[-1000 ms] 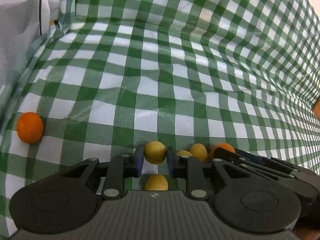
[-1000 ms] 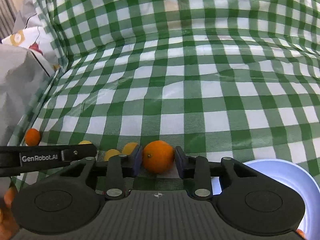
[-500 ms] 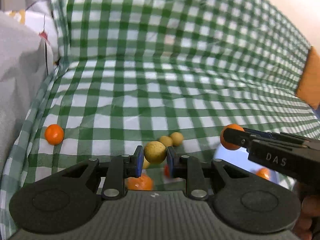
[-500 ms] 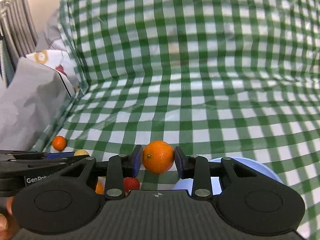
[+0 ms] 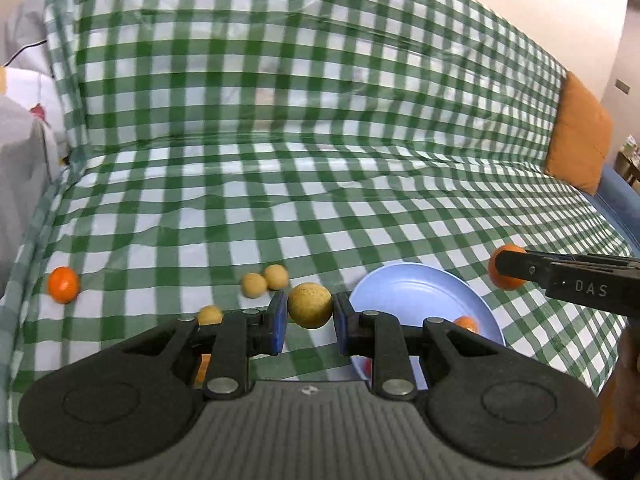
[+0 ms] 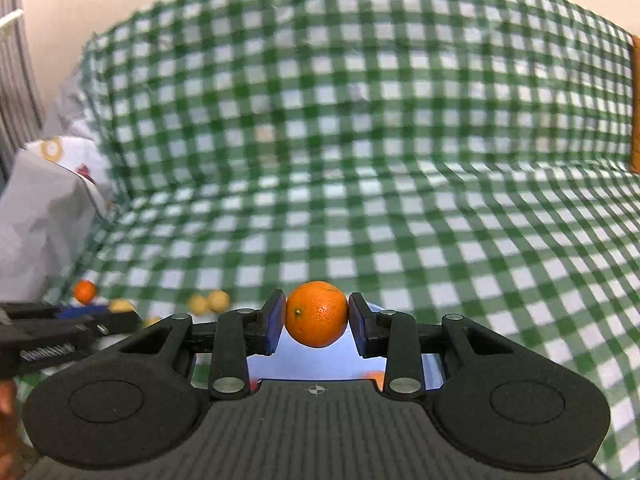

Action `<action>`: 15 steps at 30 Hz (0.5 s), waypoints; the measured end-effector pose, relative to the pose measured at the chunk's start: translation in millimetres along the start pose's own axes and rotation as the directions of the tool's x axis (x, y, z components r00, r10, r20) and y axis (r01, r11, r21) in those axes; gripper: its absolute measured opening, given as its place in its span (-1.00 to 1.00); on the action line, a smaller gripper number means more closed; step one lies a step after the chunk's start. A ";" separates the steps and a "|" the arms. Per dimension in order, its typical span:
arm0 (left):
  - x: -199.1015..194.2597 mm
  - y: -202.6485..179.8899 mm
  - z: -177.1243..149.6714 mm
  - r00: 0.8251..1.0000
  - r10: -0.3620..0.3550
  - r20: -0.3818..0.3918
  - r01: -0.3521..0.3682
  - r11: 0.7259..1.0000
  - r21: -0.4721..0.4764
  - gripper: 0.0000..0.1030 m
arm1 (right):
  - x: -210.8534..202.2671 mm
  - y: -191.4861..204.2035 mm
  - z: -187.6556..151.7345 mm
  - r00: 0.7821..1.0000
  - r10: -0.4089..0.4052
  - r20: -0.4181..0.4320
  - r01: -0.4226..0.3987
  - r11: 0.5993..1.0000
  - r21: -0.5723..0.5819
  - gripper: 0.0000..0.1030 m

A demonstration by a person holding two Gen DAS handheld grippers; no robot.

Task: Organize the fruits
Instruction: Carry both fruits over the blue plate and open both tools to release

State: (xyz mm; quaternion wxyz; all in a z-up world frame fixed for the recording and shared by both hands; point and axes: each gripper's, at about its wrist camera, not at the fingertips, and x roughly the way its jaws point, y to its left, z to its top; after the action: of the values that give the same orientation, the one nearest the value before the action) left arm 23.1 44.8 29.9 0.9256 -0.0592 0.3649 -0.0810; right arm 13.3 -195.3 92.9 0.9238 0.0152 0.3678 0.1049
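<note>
My left gripper (image 5: 310,312) is shut on a small yellow-brown fruit (image 5: 310,305) and holds it above the green checked cloth, left of a light blue plate (image 5: 416,292). My right gripper (image 6: 317,318) is shut on an orange (image 6: 317,314) and holds it over the blue plate (image 6: 320,364). In the left wrist view the right gripper shows at the right with its orange (image 5: 505,268). An orange fruit (image 5: 466,323) lies in the plate. Three yellow fruits (image 5: 265,280) and a loose orange (image 5: 63,285) lie on the cloth.
A green-and-white checked cloth (image 5: 320,140) covers a sofa seat and back. A grey and patterned bag (image 6: 44,216) stands at the left. An orange cushion (image 5: 578,136) leans at the far right. More fruit shows partly under the left gripper's body (image 5: 202,366).
Both grippers have risen and pulled back from the cloth with their fruits still held. The blue plate and more of the sofa have come into view.
</note>
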 end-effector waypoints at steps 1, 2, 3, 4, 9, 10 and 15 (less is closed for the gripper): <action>3.9 -1.6 -0.1 1.000 -0.003 -0.003 0.003 1.000 0.002 -0.48 | 1.8 -5.7 -0.6 1.000 -0.010 -0.002 0.010 1.000 0.004 -0.30; 7.2 -2.9 -0.1 1.000 -0.005 -0.006 0.005 1.000 0.003 -0.48 | 3.9 -11.7 -1.2 1.000 -0.021 -0.004 0.021 1.000 0.009 -0.30; 11.0 -4.3 0.0 1.000 -0.006 -0.011 0.006 1.000 0.002 -0.48 | 6.2 -16.2 -1.8 0.999 -0.032 -0.010 0.032 0.999 0.015 -0.30; 14.2 -4.0 0.6 1.000 -0.007 -0.013 0.007 1.000 0.000 -0.48 | 8.8 -21.0 -2.5 0.999 -0.040 -0.017 0.040 0.999 0.022 -0.30; 23.6 -8.7 1.3 0.999 -0.031 -0.013 0.031 1.000 0.002 -0.48 | 16.2 -33.1 -4.9 0.998 -0.053 -0.036 0.055 0.998 0.042 -0.30; 24.7 -11.6 1.0 0.999 -0.041 -0.012 0.041 0.999 0.009 -0.48 | 17.4 -32.9 -5.5 0.998 -0.053 -0.038 0.055 0.998 0.039 -0.30; 27.2 -31.7 -4.9 0.996 -0.091 -0.015 0.092 0.991 0.094 -0.48 | 24.0 -27.8 -6.1 0.998 -0.052 -0.045 0.053 0.998 0.026 -0.30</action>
State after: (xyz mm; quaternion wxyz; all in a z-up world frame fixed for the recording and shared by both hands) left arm 35.9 8.2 13.6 0.9207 -0.0314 0.3626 -0.1410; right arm 31.1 -217.9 69.2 0.9176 0.0158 0.3898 0.0757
